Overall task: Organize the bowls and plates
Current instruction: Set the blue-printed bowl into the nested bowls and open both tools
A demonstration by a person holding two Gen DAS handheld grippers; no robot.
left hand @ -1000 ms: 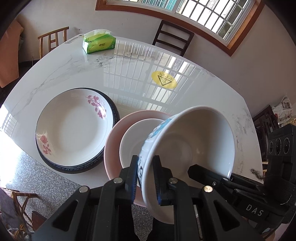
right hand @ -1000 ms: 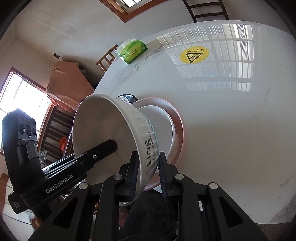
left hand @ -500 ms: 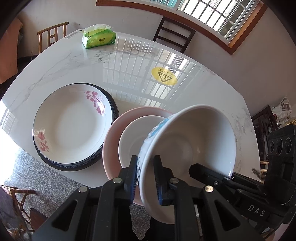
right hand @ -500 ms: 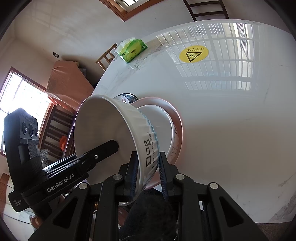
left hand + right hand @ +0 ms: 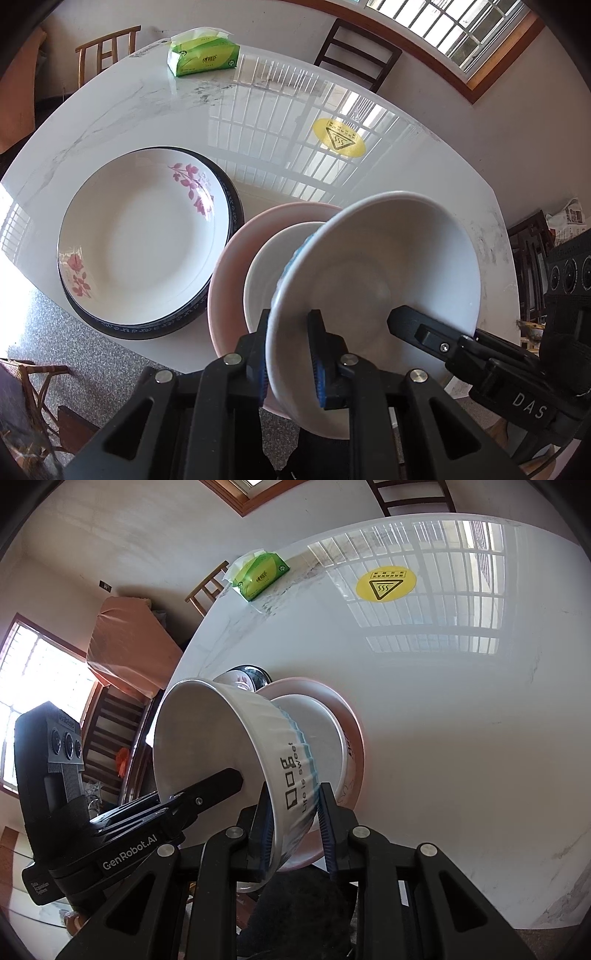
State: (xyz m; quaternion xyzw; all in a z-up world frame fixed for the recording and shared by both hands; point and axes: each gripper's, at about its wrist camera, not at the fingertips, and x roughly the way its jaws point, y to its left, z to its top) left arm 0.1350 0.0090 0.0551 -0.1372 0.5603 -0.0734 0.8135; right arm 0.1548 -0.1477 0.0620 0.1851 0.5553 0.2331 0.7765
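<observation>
The ribbed white bowl [image 5: 373,280] is pinched at its rim by both the left gripper [image 5: 290,354] and the right gripper [image 5: 295,823], tilted above the small white bowl [image 5: 269,273] (nested in the pink bowl [image 5: 236,258]); it should be levelled, centred, then lowered gently

White ribbed bowl [image 5: 373,273], tilted above pink plate [image 5: 236,258].

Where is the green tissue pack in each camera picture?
Left wrist: the green tissue pack lies near the top, left of middle, on the table's far edge.
Right wrist: it lies upper left of middle, again at the table's far edge.
Shared landmark: the yellow warning sticker.
</observation>
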